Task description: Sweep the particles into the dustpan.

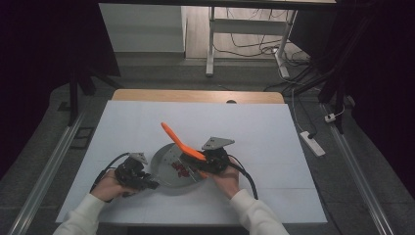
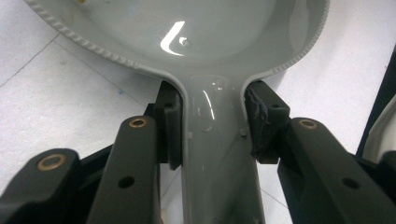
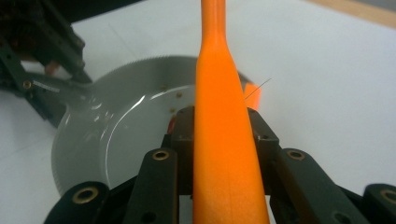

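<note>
A grey round pan (image 1: 164,159) lies on the white table cover, with some red bits (image 1: 181,170) inside it. My left gripper (image 1: 152,184) is shut on the pan's handle (image 2: 217,158); its pads (image 2: 172,126) press both sides where the handle meets the beaded rim (image 2: 84,42). My right gripper (image 1: 203,164) is shut on an orange utensil (image 1: 178,142), whose long handle slants up and away to the left over the pan. In the right gripper view the orange utensil (image 3: 222,107) runs up between the jaws, with the pan (image 3: 116,126) below it and my left gripper (image 3: 46,74) beyond.
The white cover (image 1: 244,127) spreads over a wooden table (image 1: 195,95). On the grey floor to the right lies a power strip (image 1: 313,143) with cables. Metal rails (image 1: 49,166) run along both sides, and a white desk frame (image 1: 211,44) stands behind.
</note>
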### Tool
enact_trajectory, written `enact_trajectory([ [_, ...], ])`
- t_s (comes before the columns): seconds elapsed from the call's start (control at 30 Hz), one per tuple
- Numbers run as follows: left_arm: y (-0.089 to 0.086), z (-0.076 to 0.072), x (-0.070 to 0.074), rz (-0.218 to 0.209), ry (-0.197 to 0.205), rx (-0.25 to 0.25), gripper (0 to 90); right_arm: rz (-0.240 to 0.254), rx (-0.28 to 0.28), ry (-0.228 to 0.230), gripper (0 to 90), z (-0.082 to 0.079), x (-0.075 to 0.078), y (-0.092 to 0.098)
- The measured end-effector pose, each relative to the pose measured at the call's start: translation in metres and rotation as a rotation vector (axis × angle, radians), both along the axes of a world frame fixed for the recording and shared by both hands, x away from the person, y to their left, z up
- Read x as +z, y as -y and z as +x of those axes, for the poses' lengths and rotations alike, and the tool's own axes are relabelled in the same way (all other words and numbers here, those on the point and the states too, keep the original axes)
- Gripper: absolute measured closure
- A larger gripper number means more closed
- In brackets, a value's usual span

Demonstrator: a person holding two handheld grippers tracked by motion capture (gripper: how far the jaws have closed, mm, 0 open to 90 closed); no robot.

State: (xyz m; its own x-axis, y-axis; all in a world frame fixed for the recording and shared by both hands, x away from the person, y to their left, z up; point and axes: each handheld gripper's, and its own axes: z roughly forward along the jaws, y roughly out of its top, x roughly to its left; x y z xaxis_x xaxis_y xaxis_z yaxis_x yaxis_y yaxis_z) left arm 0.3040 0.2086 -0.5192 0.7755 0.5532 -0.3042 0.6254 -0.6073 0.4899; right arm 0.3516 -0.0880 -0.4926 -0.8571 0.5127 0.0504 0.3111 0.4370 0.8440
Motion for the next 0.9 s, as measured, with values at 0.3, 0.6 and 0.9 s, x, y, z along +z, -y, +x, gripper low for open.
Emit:
enact_trajectory([
  [0.3, 0.000, 0.000, 0.000, 0.001, -0.002, 0.000, 60.9, 0.019, -0.119, 0.039, 70.2, 0.012, 0.013, 0.027],
  [0.6, 0.000, 0.000, 0.000, 0.000, -0.002, -0.001, 60.9, 0.019, -0.190, 0.053, 70.2, 0.020, 0.018, 0.051],
  [0.9, 0.000, 0.000, 0.000, 0.001, 0.000, -0.001, 60.9, -0.002, -0.232, 0.034, 70.2, 0.024, 0.013, 0.067],
])
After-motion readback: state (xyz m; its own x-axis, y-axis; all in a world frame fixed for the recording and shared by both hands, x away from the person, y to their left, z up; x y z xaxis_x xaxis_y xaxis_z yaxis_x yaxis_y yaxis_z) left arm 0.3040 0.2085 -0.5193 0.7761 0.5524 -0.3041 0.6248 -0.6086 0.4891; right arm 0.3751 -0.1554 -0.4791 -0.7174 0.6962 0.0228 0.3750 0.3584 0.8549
